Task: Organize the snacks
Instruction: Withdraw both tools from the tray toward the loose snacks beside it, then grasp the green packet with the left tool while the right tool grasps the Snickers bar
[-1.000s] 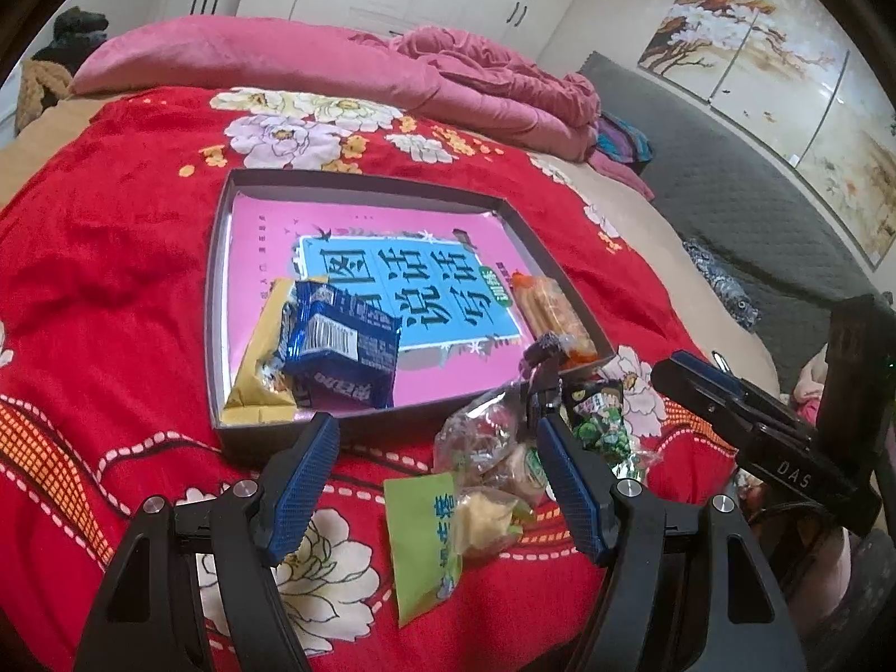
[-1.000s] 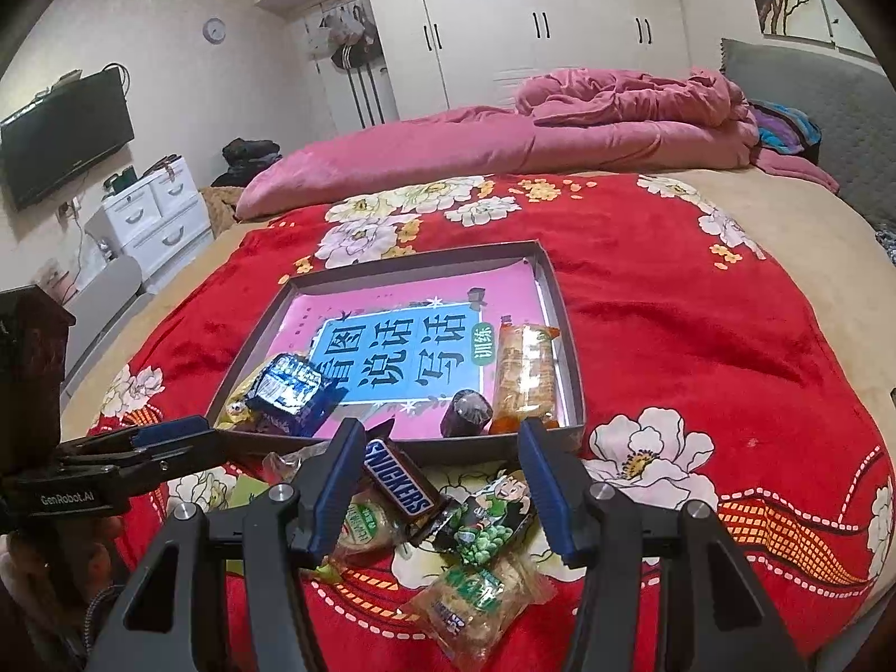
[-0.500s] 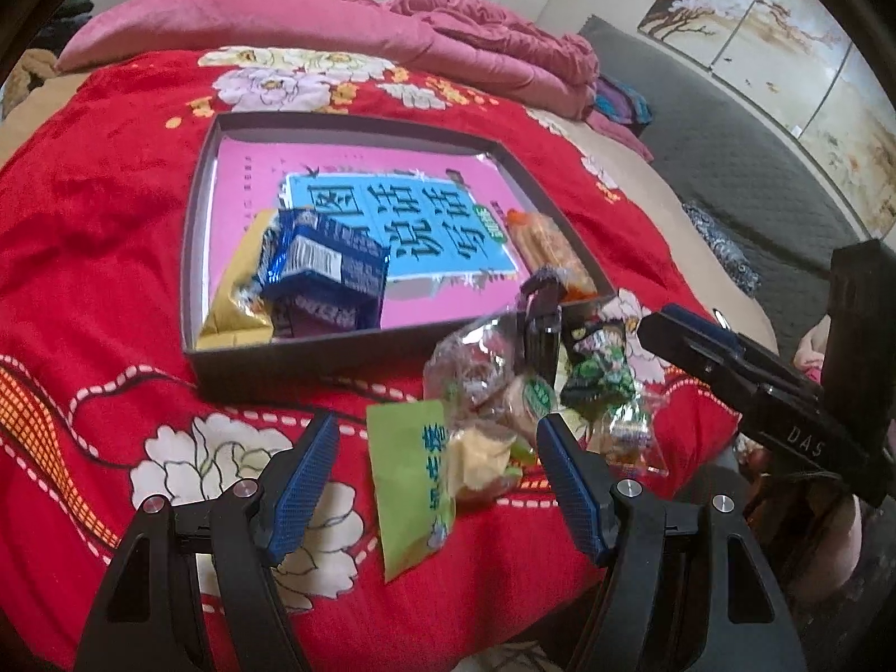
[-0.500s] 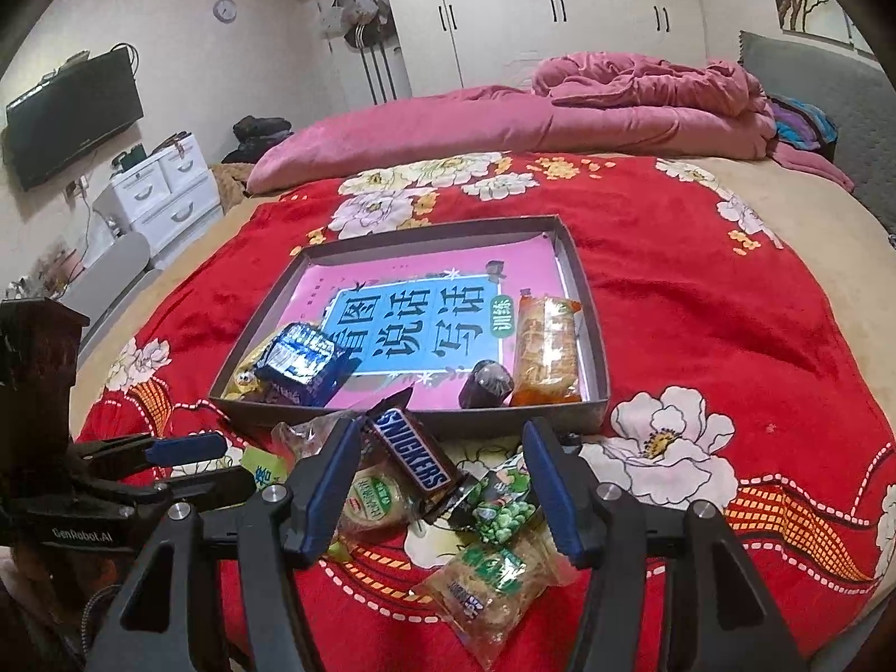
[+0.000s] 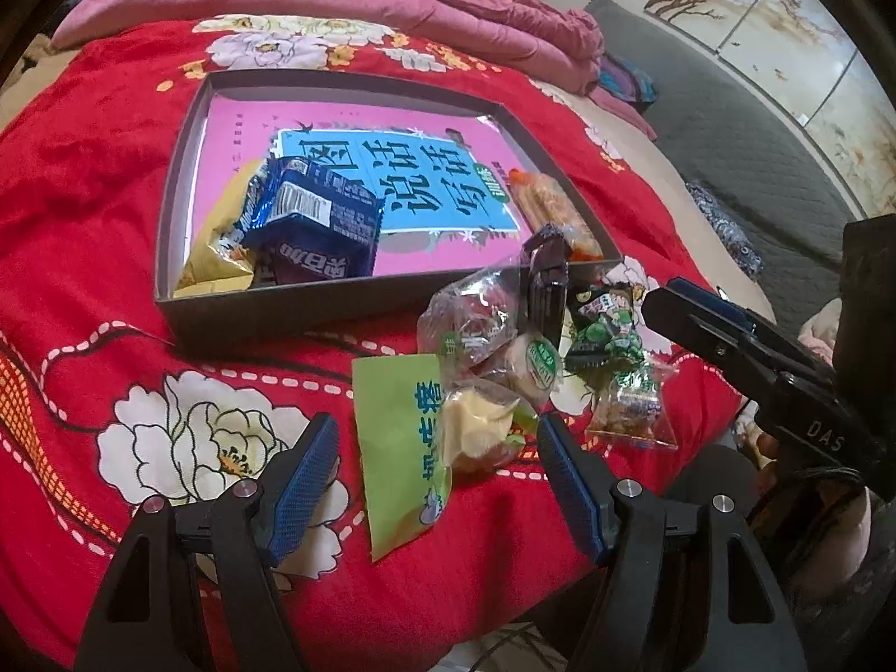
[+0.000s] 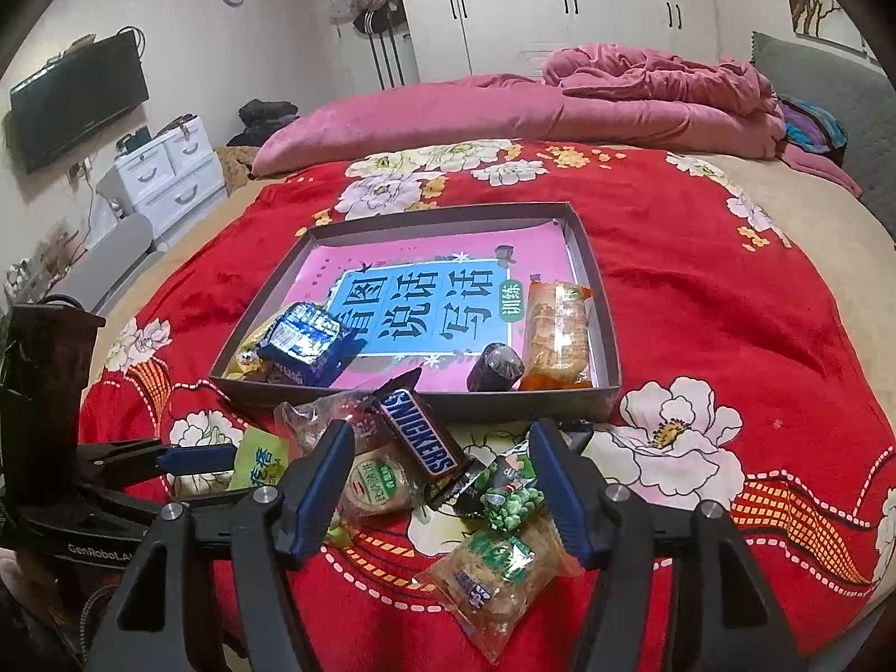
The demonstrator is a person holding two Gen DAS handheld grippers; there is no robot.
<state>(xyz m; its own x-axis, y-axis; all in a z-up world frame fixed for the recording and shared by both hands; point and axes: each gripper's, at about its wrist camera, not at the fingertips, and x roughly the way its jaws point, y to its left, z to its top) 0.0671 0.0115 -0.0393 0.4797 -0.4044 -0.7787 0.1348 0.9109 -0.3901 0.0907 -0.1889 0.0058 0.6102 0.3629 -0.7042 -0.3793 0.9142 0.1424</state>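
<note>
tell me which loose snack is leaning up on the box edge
The Snickers bar: its far end rests on the box front wall, while the other loose packets lie flat on the red blanket.

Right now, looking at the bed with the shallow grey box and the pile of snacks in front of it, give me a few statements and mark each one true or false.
1. The brown Snickers bar lies inside the shallow grey cardboard box. False: it lies on the red flowered blanket, with one end leaning on the box's near wall.
2. The shiny blue snack packet is in the box. True.
3. The left gripper holds the flat light green packet. False: its jaws are open, and the packet lies loose on the blanket between them.
4. The orange cracker pack lies along the box's right wall. True.
5. The right gripper is open above the pile. True.
</note>
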